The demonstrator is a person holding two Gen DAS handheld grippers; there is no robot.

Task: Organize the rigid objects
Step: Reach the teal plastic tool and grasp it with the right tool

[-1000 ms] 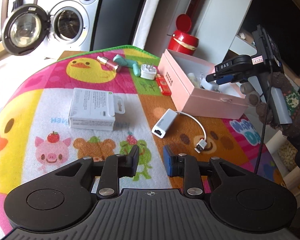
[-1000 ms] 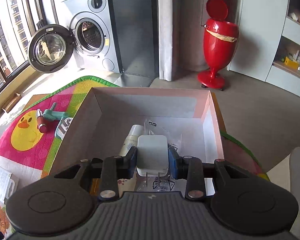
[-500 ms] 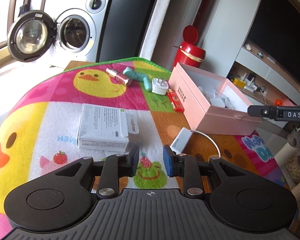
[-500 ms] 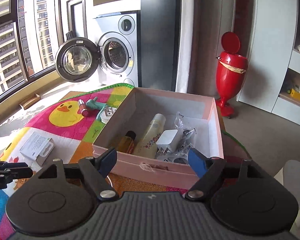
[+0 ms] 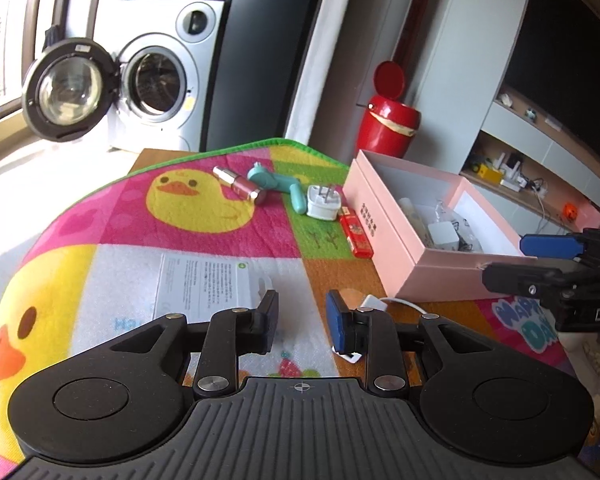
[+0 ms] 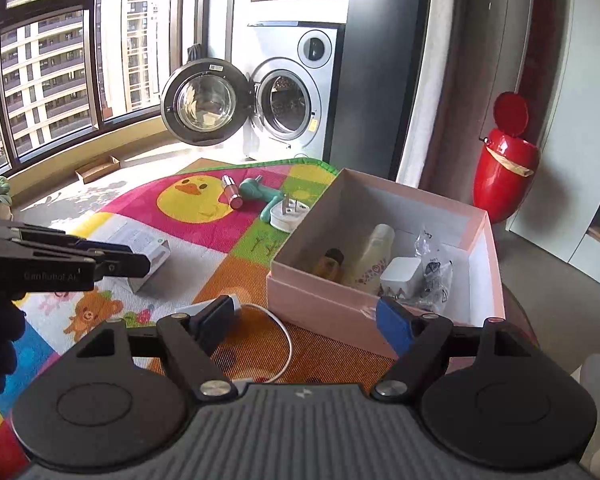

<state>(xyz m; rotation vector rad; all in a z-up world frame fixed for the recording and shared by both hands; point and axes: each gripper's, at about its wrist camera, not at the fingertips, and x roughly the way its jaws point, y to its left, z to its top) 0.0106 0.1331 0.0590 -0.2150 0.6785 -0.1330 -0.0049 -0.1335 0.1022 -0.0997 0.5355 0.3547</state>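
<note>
The right hand-held gripper [image 6: 306, 320] hovers with its jaws spread wide and nothing between them, having just opened; just ahead of it stands the pink box [image 6: 340, 312], which holds a white charger [image 6: 400, 276], a cream bottle [image 6: 374, 256] and a small amber bottle [image 6: 328, 264]. The left hand-held gripper [image 5: 302, 320] keeps a narrow gap, pinching nothing. Ahead of it on the play mat [image 5: 120, 220] lie a white package [image 5: 204, 280], a white plug [image 5: 323, 204] and a red lighter [image 5: 355, 233]. A white cable adapter [image 6: 220, 308] lies beneath the right jaws.

Colourful cartoon-printed play mat [image 5: 204, 216] carries: open pink cardboard box [image 5: 384, 216], white flat carton [image 5: 200, 280], white cabled adapter [image 6: 204, 308], red lighter [image 5: 355, 230], white plug [image 5: 323, 202].
</note>
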